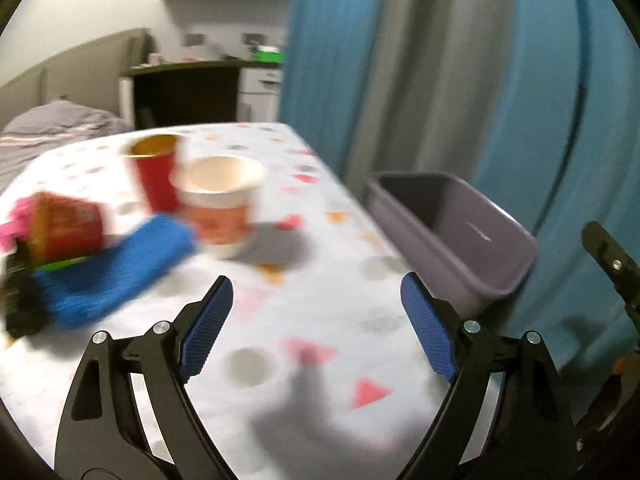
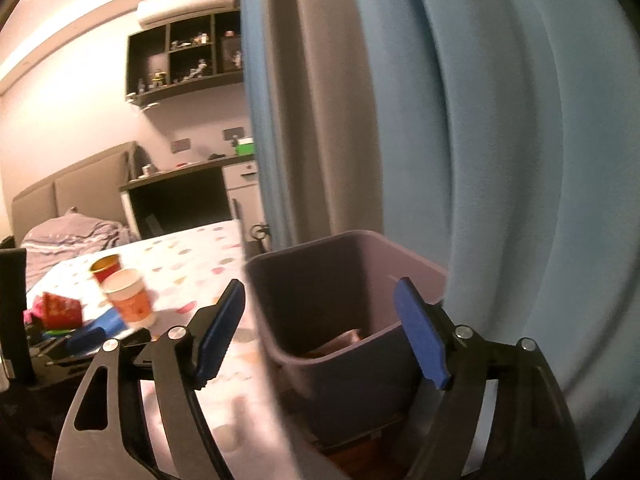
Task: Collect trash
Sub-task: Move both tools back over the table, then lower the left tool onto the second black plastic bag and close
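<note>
A white paper cup with an orange band (image 1: pixel 220 208) stands on the table beside a red cup with a gold inside (image 1: pixel 156 176). To their left lie a red carton (image 1: pixel 64 224) and a blue cloth (image 1: pixel 120 272). My left gripper (image 1: pixel 316 280) is open over the bare tablecloth in front of them, holding nothing. A grey-purple bin (image 1: pixel 460 248) stands off the table's right edge. In the right wrist view my right gripper (image 2: pixel 320 286) is open just before the bin (image 2: pixel 340 400), empty. Brownish trash (image 2: pixel 340 340) lies in the bin's bottom. The paper cup (image 2: pixel 130 300) shows at left.
The table (image 1: pixel 320 320) has a white cloth with coloured shapes. A black brush (image 1: pixel 20 300) and something pink (image 1: pixel 16 216) lie at its left end. Blue and grey curtains (image 1: pixel 440 80) hang right behind the bin. A bed, a desk and shelves stand at the back.
</note>
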Demonstrator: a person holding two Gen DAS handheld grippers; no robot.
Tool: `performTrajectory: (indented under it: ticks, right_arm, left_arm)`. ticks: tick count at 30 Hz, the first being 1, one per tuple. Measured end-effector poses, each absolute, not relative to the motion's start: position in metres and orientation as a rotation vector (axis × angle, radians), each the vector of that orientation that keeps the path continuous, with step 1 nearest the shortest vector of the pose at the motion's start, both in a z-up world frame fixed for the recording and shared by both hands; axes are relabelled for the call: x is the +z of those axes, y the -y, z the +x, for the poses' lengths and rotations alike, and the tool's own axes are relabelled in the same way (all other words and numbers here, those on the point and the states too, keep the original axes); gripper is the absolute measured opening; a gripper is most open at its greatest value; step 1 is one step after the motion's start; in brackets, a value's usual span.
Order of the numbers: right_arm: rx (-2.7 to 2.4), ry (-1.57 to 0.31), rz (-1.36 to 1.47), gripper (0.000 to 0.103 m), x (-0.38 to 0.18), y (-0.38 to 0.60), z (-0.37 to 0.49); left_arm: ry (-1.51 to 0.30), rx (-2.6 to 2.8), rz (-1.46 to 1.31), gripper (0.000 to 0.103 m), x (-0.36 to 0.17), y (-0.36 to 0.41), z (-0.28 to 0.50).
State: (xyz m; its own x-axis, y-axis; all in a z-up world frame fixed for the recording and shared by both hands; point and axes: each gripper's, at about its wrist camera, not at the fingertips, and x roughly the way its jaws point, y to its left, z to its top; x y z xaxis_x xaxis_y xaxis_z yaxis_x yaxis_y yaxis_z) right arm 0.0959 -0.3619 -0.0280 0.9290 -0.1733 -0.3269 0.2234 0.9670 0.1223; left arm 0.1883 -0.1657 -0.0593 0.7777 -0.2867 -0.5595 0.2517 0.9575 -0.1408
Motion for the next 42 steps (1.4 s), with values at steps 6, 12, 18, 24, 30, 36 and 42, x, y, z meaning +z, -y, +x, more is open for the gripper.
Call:
performTrajectory:
  ticks: [6, 12, 18, 24, 30, 36, 42]
  right_arm:
    - [-0.126, -0.312, 0.163, 0.085, -0.027, 0.319, 0.090]
    - [-0.042, -0.332, 0.156, 0.086, -0.028, 0.267, 0.089]
    - [0.017, -0.351, 0.125, 0.086, -0.026, 0.225, 0.090]
    - [0.053, -0.361, 0.119, 0.086, -0.026, 0.200, 0.097]
    - [0.079, -0.380, 0.103, 0.086, -0.031, 0.187, 0.107]
    - [0.093, -0.396, 0.112, 0.086, -0.036, 0.184, 0.116]
    - [0.115, -0.416, 0.100, 0.086, -0.040, 0.175, 0.124]
  left_arm:
    - [-0.532, -0.096, -0.067, 0.084, -0.046, 0.093, 0.161]
    - [-0.511, 0.013, -0.092, 0.084, -0.040, 0.025, 0.141]
    - [-0.517, 0.068, -0.118, 0.084, -0.046, -0.022, 0.133]
    - [-0.547, 0.058, -0.114, 0.084, -0.052, -0.044, 0.144]
    - [-0.595, 0.012, -0.101, 0.082, -0.061, -0.043, 0.166]
    - [-0.662, -0.010, -0.103, 0.064, -0.068, -0.044, 0.195]
    - [-0.705, -0.058, -0.158, 0.031, -0.074, -0.052, 0.202]
